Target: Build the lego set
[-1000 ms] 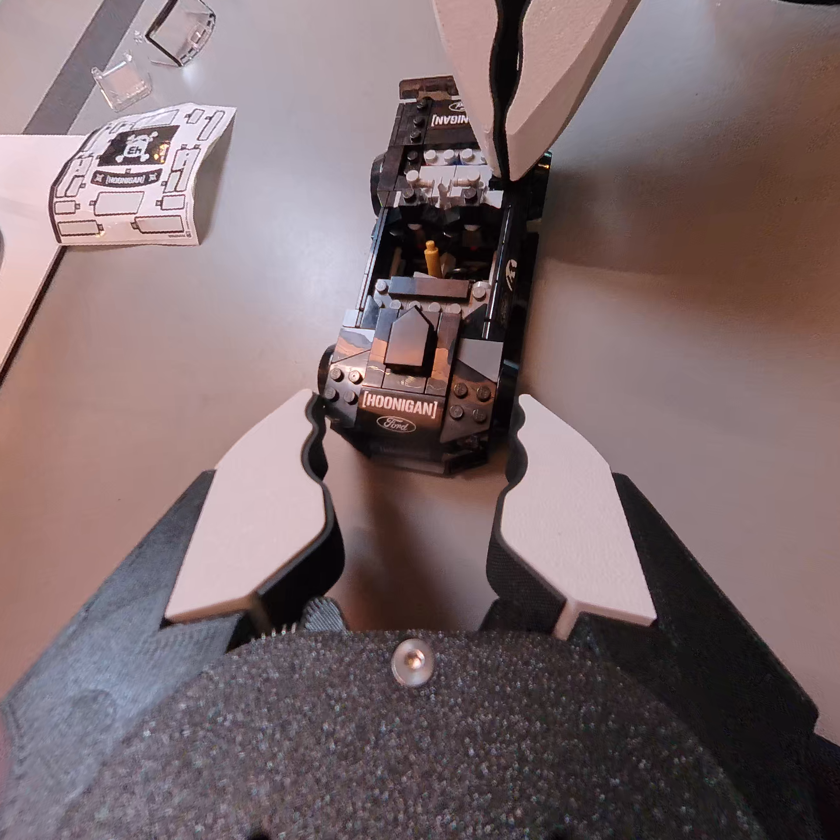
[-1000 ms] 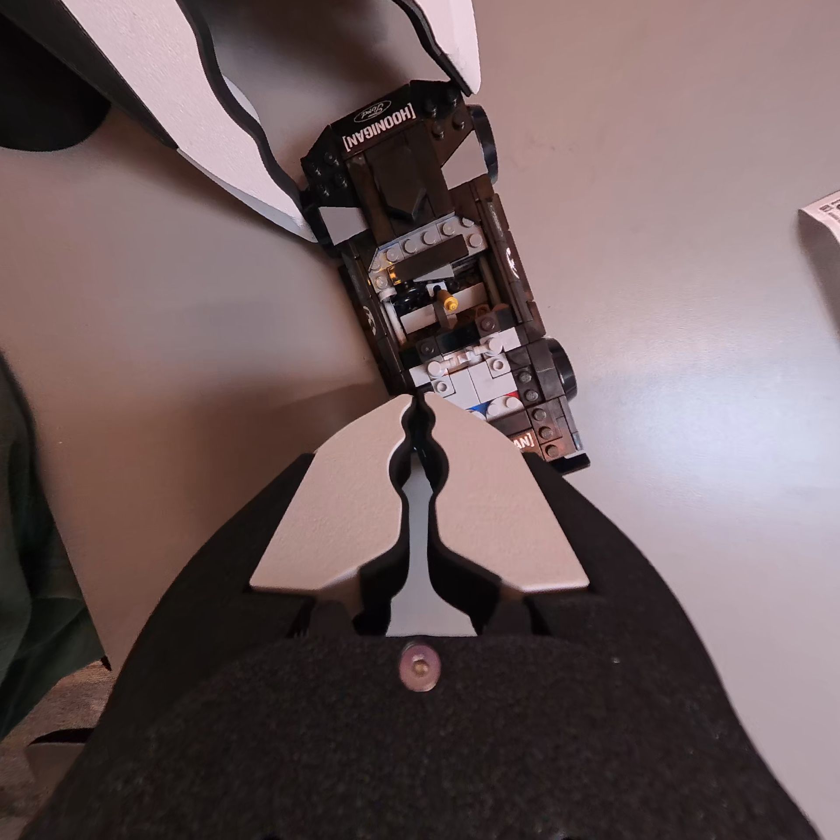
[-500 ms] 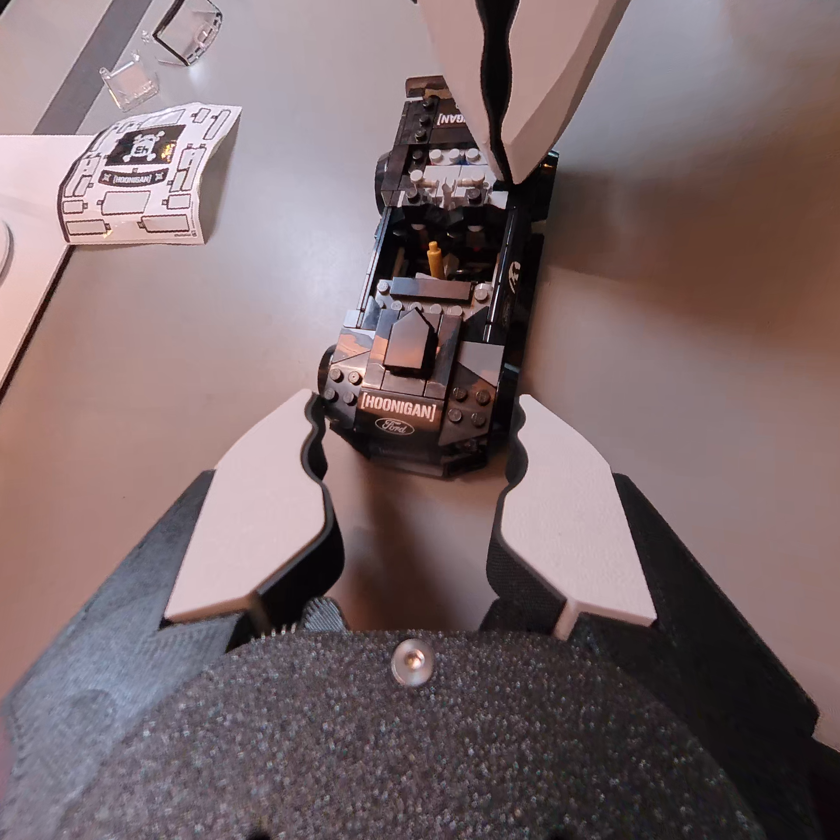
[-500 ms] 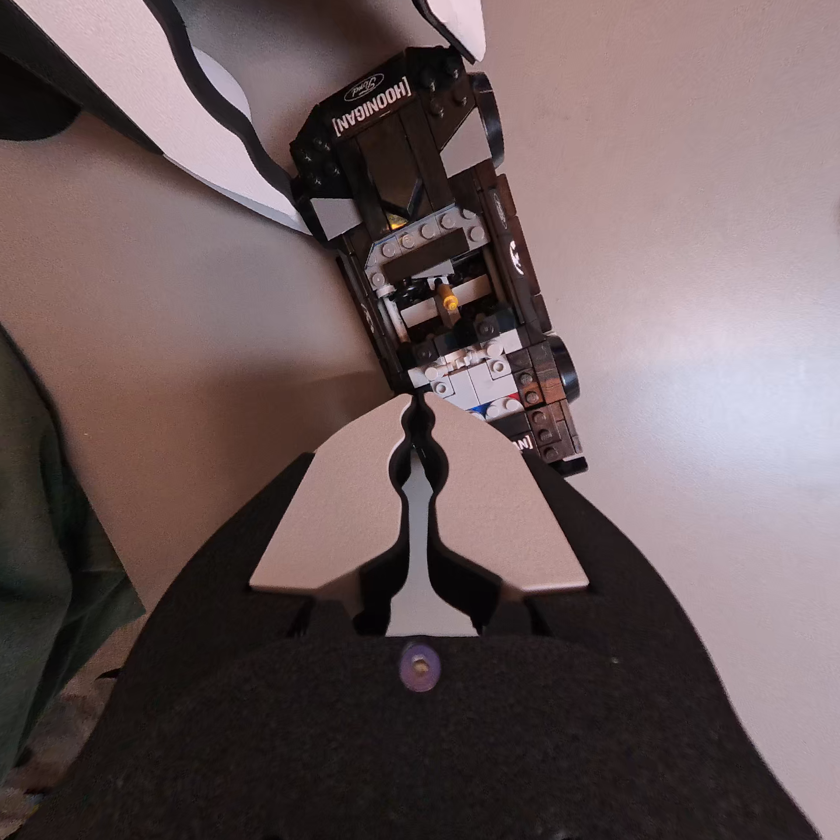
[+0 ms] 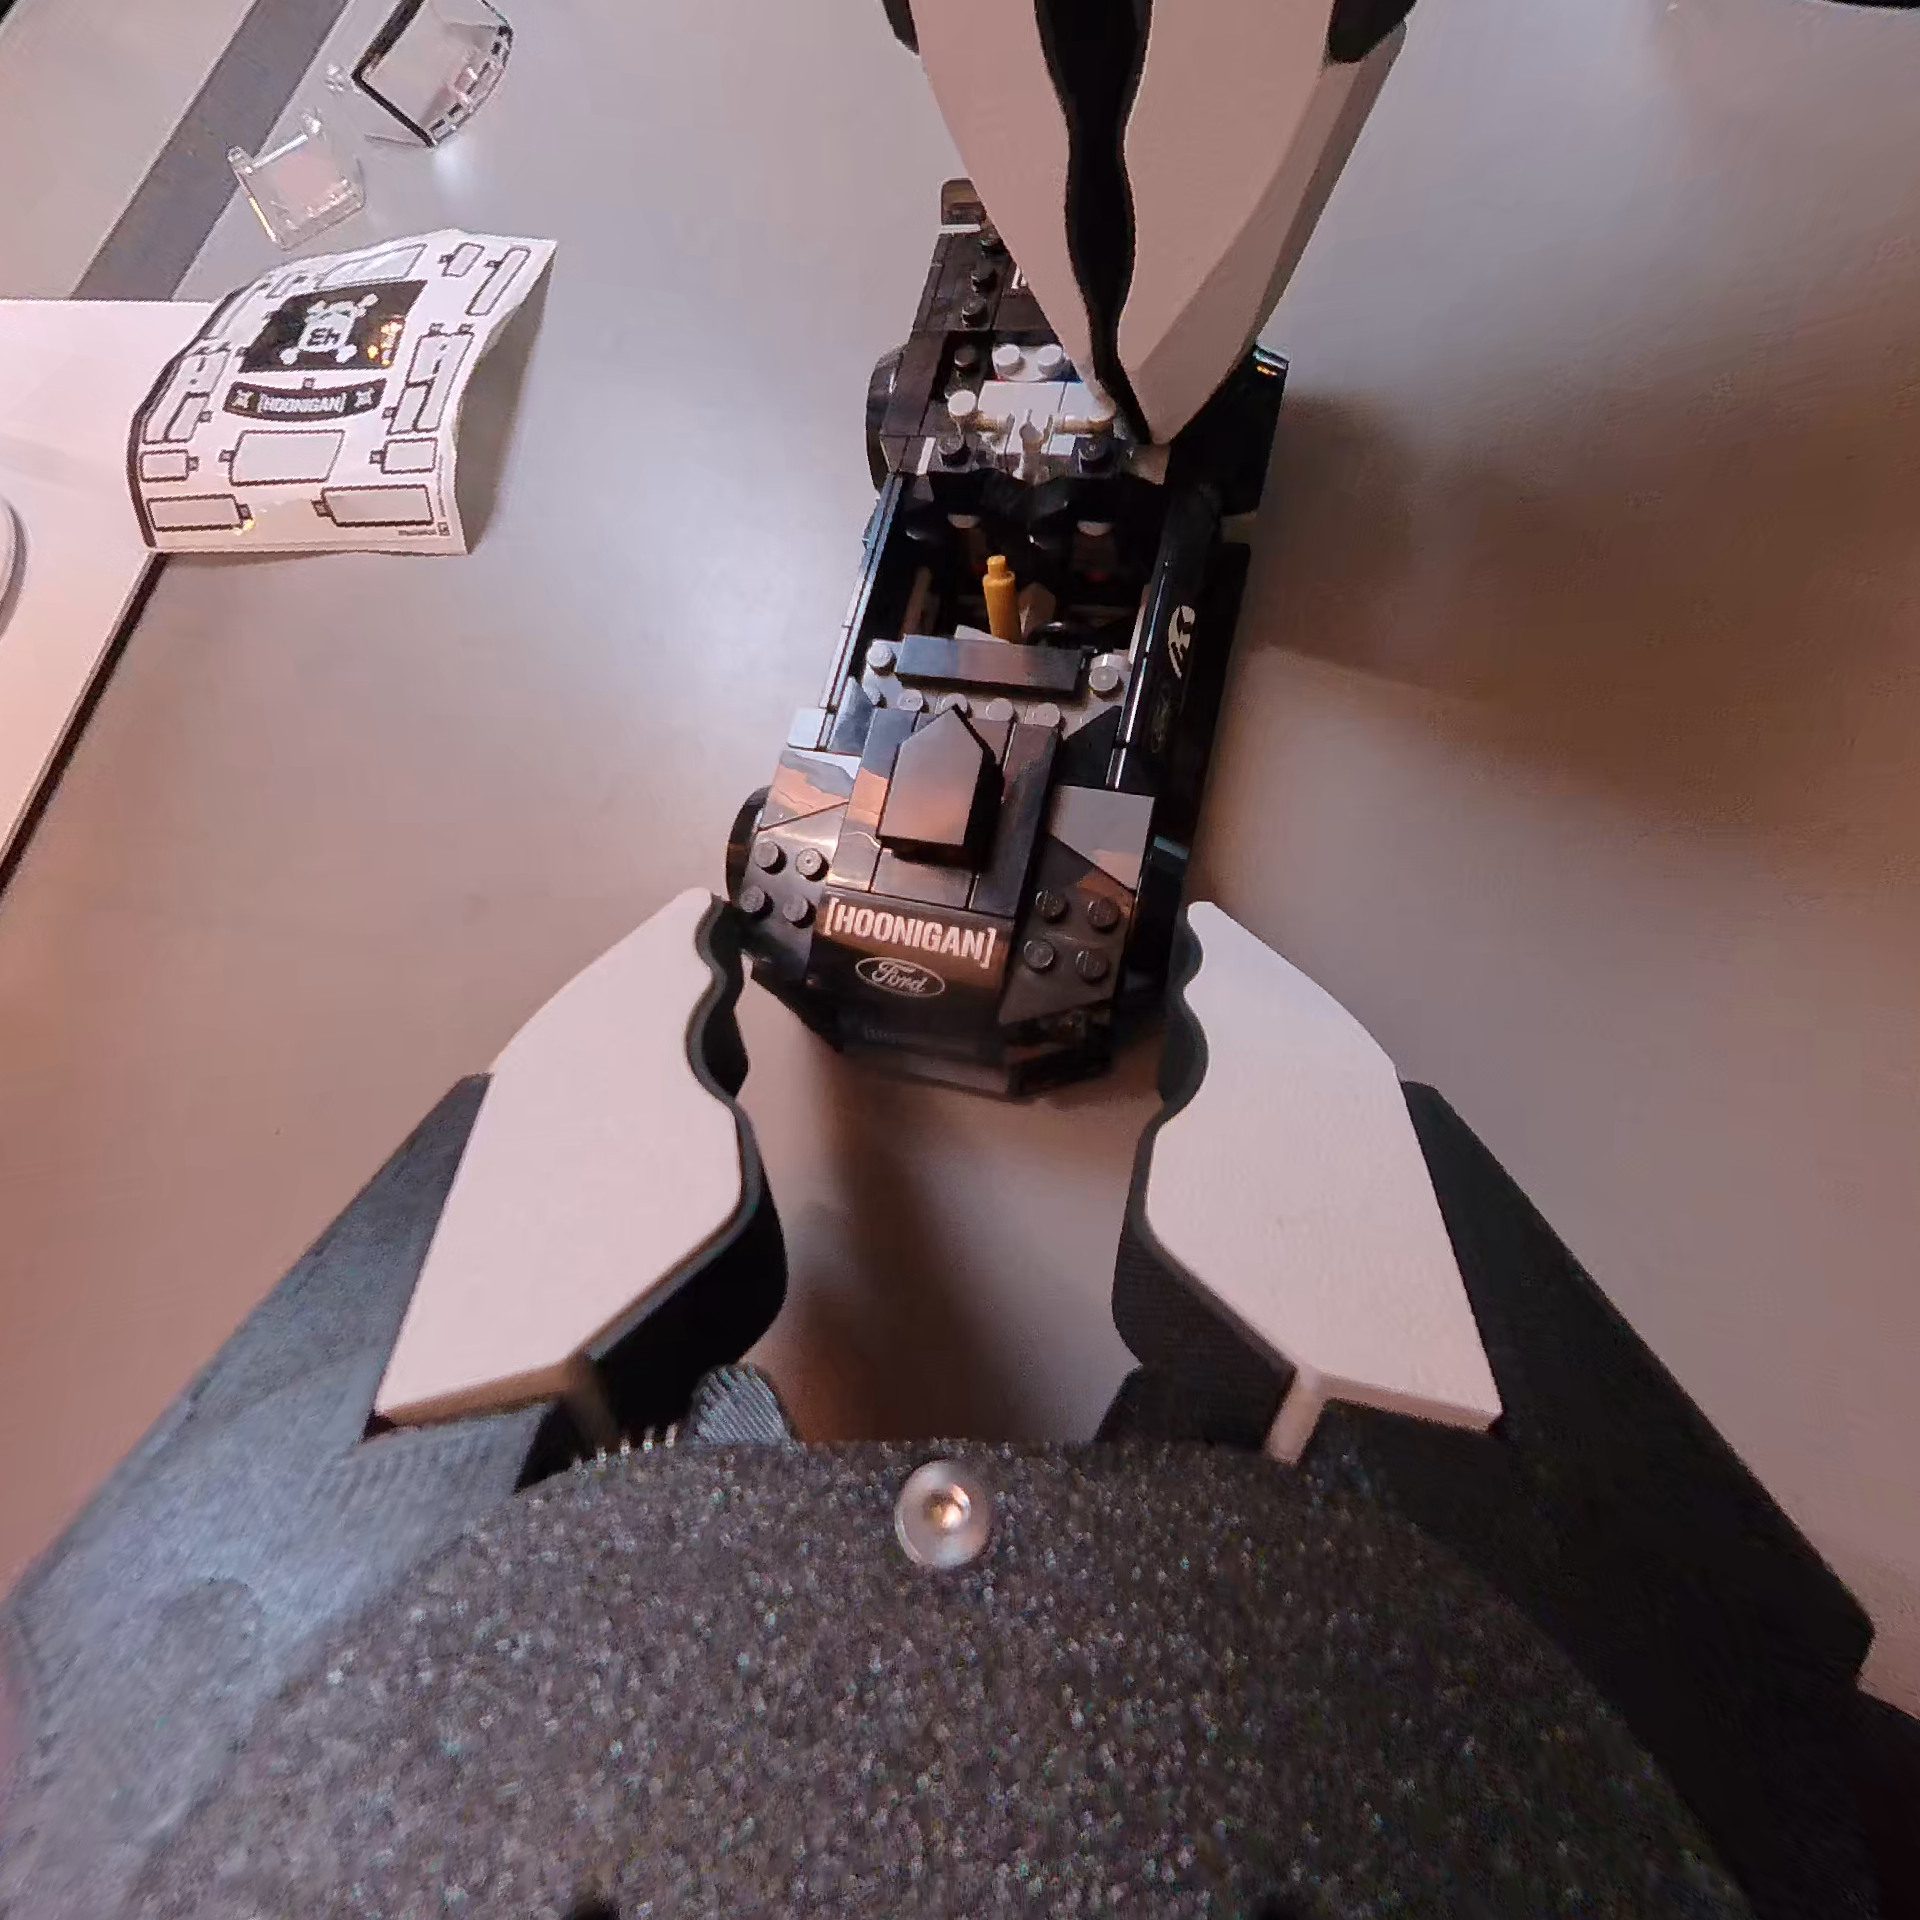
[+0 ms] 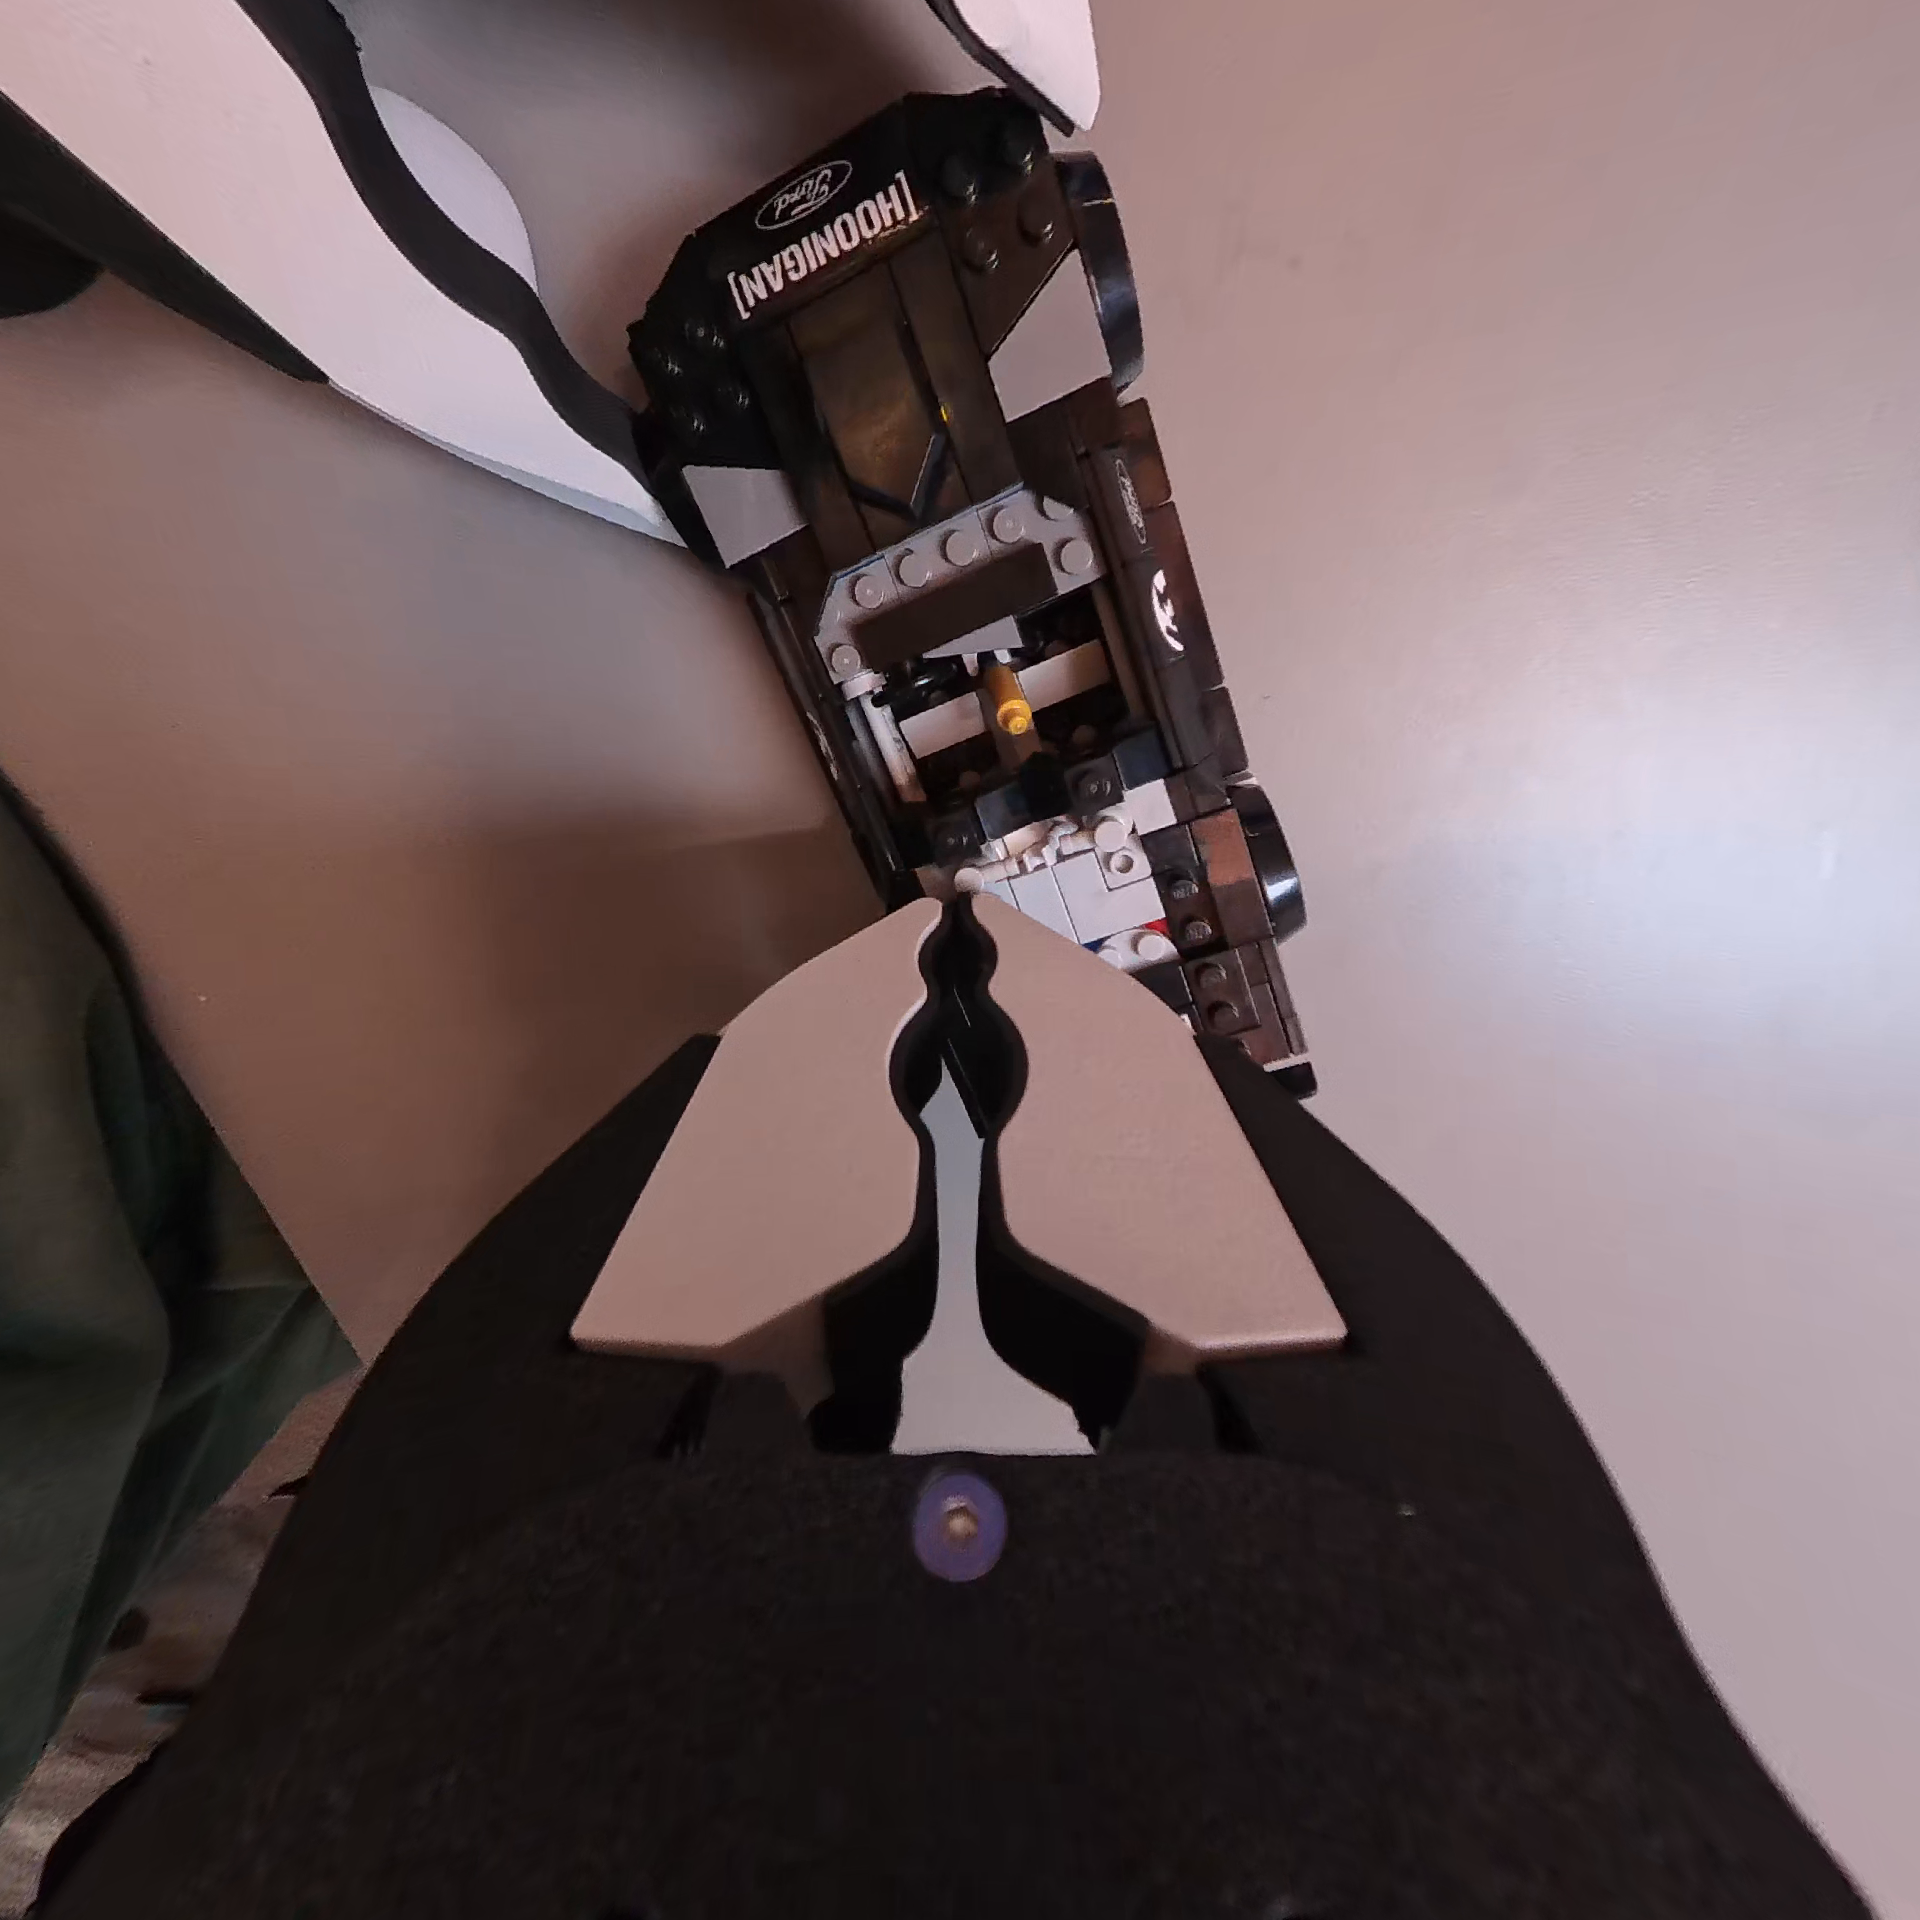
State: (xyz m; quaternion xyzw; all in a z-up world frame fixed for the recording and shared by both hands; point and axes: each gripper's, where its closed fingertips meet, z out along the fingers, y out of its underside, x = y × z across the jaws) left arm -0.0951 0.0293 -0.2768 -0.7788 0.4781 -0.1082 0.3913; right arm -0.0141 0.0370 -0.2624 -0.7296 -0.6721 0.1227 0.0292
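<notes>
The rear of the lego car is covered by the right tool in the left wrist view, and that tool's body is cut off by the top edge. Whether anything is pinched between its tips cannot be told. The clear windscreen piece is clipped at the top edge. The left tool is cropped by the right wrist view's corner.

A smooth grey table – glossy, lit warmly – with a dark stripe along its far-left edge.
</notes>
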